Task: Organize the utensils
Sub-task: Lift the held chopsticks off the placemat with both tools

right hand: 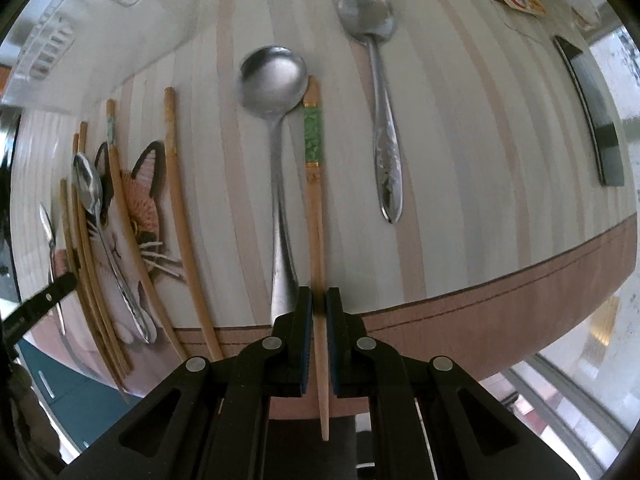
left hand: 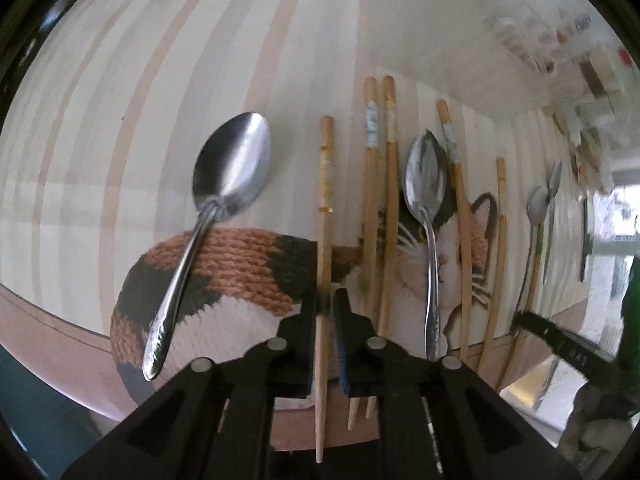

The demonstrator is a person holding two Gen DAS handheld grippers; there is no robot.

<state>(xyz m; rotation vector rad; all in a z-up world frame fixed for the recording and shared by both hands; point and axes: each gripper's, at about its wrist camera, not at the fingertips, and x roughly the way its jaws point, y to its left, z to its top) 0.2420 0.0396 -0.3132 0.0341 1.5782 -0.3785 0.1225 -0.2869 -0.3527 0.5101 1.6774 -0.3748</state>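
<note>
Through the left wrist camera I am seeing my left gripper (left hand: pixel 329 304) pinching a gold-banded chopstick (left hand: pixel 325 208), its fingers (left hand: pixel 304 320) pressed onto the shaft so the stick is running straight ahead between them and sticking out behind. Left of those fingers a large steel spoon (left hand: pixel 216 208) is lying bowl-forward across the knitted cat picture (left hand: pixel 224 280) on the striped tablecloth (left hand: pixel 160 80). Just right of the fingers a pair of chopsticks (left hand: pixel 380 200) is lying side by side, then a smaller spoon (left hand: pixel 426 200) and more chopsticks beyond it. Far to the right this view is catching the tip of the other gripper, blurred, so from here I cannot tell how it stands.

The right wrist camera is giving me what the left one is not showing clearly: my right gripper (right hand: pixel 319 304) is clamping a green-banded chopstick (right hand: pixel 314 200), fingers (right hand: pixel 336 312) closed on its lower shaft. Touching it on the left side of the fingers, a round-bowled ladle spoon (right hand: pixel 276 128) is lying parallel. Ahead and right of the fingers an engraved spoon (right hand: pixel 378 92) is lying well apart, and a dark phone-like slab (right hand: pixel 592 112) is sitting near the table's far right edge. Far left of the fingers, the cat's face and the cluster of chopsticks are showing from the opposite side.
</note>
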